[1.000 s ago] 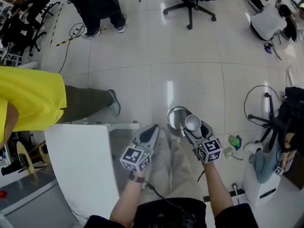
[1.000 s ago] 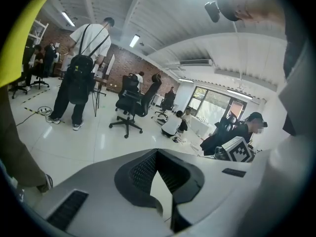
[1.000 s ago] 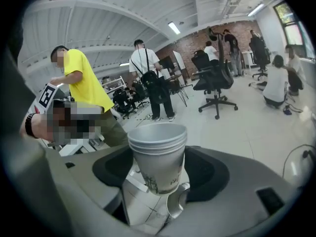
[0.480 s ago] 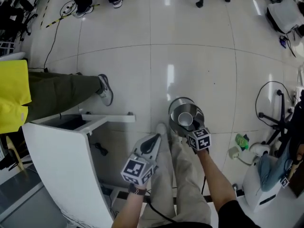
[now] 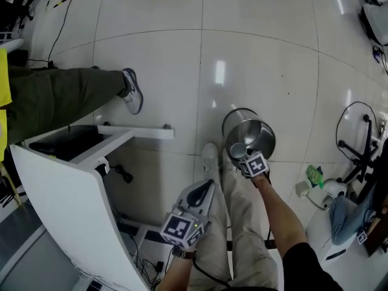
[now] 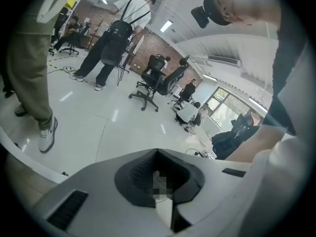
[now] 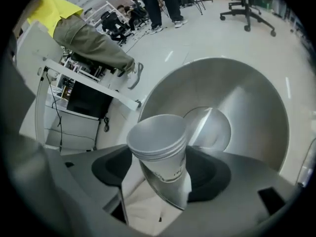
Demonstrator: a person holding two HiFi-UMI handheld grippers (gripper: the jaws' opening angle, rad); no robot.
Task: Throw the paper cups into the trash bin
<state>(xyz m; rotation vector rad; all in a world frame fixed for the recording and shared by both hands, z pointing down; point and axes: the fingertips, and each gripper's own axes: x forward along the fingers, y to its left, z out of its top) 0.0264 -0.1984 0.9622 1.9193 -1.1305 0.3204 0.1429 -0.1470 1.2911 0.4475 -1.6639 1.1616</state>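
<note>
The step in hand looks like the drop itself. The right gripper (image 7: 159, 179) holds a nested stack of white paper cups (image 7: 159, 139) right above the open mouth of the round stainless-steel trash bin (image 7: 247, 98). The bin's shiny inner wall and bottom fill the space ahead of and below its jaws. The next move seems to call only for parting the jaws. It may help to carry the stack a little further past the bin's near rim first, so the cups fall inside rather than catch the edge. Such light cups could cling to a pad or tumble apart on the way down.

The right gripper's jaws stand partly closed, clenched on the lower body of the stack, which tilts with its open rims pointing away from the gripper toward the bin. The left gripper (image 5: 207, 188) hangs beside and behind the right one, clear of the bin. Its jaws are pressed together with nothing between them, aimed out over the glossy white tiled floor (image 5: 182, 71).
</note>
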